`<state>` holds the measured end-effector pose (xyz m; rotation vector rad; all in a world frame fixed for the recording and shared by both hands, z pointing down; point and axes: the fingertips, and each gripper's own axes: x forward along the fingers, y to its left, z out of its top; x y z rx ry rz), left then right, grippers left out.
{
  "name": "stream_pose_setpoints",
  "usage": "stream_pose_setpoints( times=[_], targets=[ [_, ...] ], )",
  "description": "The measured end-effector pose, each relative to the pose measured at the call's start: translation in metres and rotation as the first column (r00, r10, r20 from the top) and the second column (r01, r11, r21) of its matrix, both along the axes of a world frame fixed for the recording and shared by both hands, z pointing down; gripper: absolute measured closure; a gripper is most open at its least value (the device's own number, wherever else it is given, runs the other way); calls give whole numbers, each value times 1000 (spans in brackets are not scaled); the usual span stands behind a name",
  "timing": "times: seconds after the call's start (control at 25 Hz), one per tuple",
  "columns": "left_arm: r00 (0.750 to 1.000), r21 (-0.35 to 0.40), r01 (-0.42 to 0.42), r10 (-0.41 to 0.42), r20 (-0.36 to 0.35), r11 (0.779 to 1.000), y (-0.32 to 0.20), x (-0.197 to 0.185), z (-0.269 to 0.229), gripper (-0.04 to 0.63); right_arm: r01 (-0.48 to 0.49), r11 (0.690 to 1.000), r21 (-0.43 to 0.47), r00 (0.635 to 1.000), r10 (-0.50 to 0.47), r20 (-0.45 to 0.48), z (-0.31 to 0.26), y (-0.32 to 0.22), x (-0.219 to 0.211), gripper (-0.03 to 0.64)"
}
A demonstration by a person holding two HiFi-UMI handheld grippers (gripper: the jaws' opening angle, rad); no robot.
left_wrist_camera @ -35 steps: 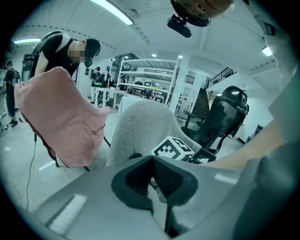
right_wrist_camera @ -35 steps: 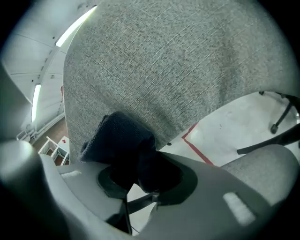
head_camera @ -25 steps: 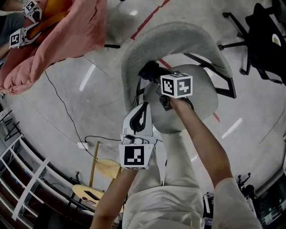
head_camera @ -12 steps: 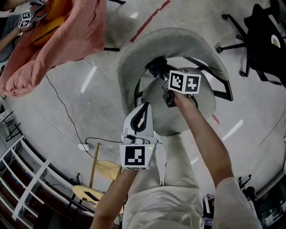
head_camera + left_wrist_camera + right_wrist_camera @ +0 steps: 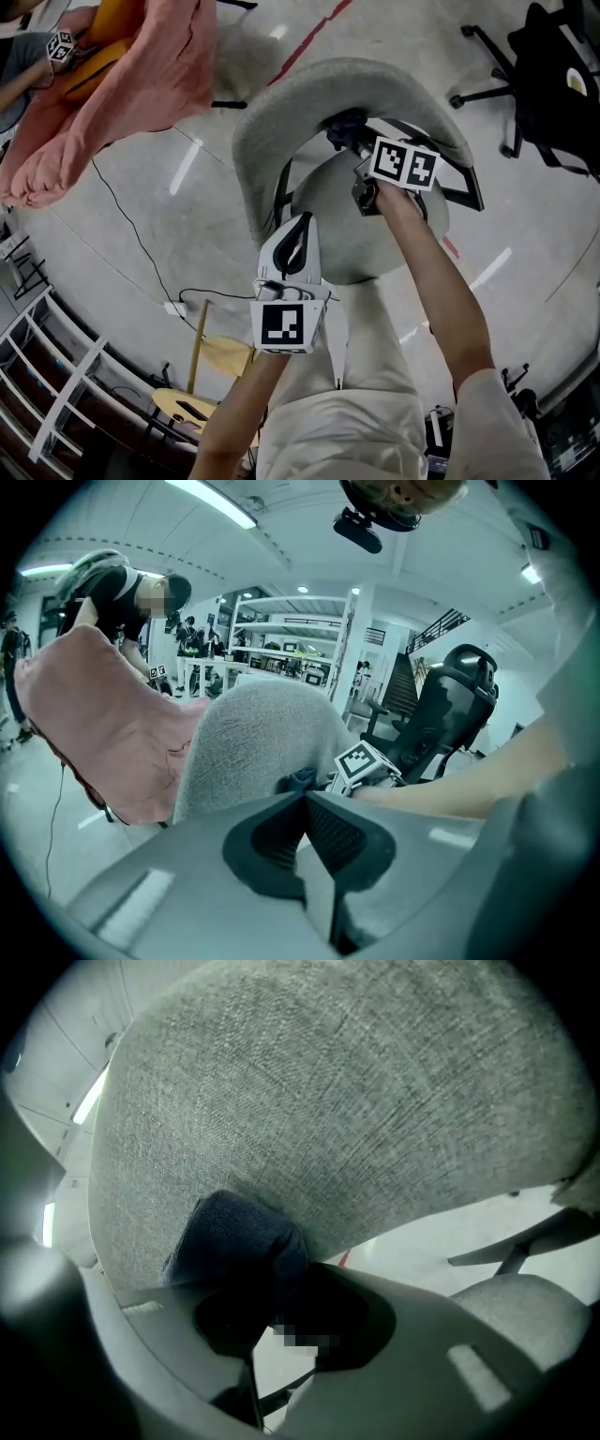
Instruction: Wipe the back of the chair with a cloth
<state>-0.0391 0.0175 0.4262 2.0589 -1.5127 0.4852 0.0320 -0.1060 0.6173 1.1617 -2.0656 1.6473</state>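
Grey woven fabric covers the chair (image 5: 281, 122), whose curved backrest (image 5: 328, 1101) fills most of the right gripper view. The right gripper (image 5: 272, 1293) is clenched on a dark blue cloth (image 5: 239, 1237). The bunched wad sticks out past the jaw tips and presses against the seat-facing side of the backrest, near its lower edge. In the head view the right gripper (image 5: 353, 148) reaches across the round seat (image 5: 328, 234), with the cloth (image 5: 342, 125) a dark lump where the backrest rises from the seat. Its marker cube (image 5: 405, 163) sits just behind, on top of the person's right hand (image 5: 394, 202).

The left gripper (image 5: 301, 225) hangs lower, over the near edge of the seat and apart from the backrest. In the left gripper view its jaws are closed flat on each other with nothing between them (image 5: 306, 803). It points towards the backrest (image 5: 253, 742), where a bit of the cloth (image 5: 300, 778) shows beside the right gripper's cube (image 5: 364, 761).

Well off to the left, a large pink cloth (image 5: 141, 84) is draped and another person (image 5: 117, 588) stands behind it. A black office chair (image 5: 562, 84) stands on the floor to the right.
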Motion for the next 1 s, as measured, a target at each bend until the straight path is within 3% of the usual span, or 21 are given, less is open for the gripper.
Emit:
stream_pose_setpoints(
  times=[0.68,1.0],
  targets=[
    [999,14,-33,33,-4,999,-4,23,-3,595,-171,985,5,985,171,-23,-1,-12,69,492],
    [999,6,-54,54,-4,999,-1,37,-2,595,-320,947,3,946,320,-53,3,-7,115,492]
  ],
)
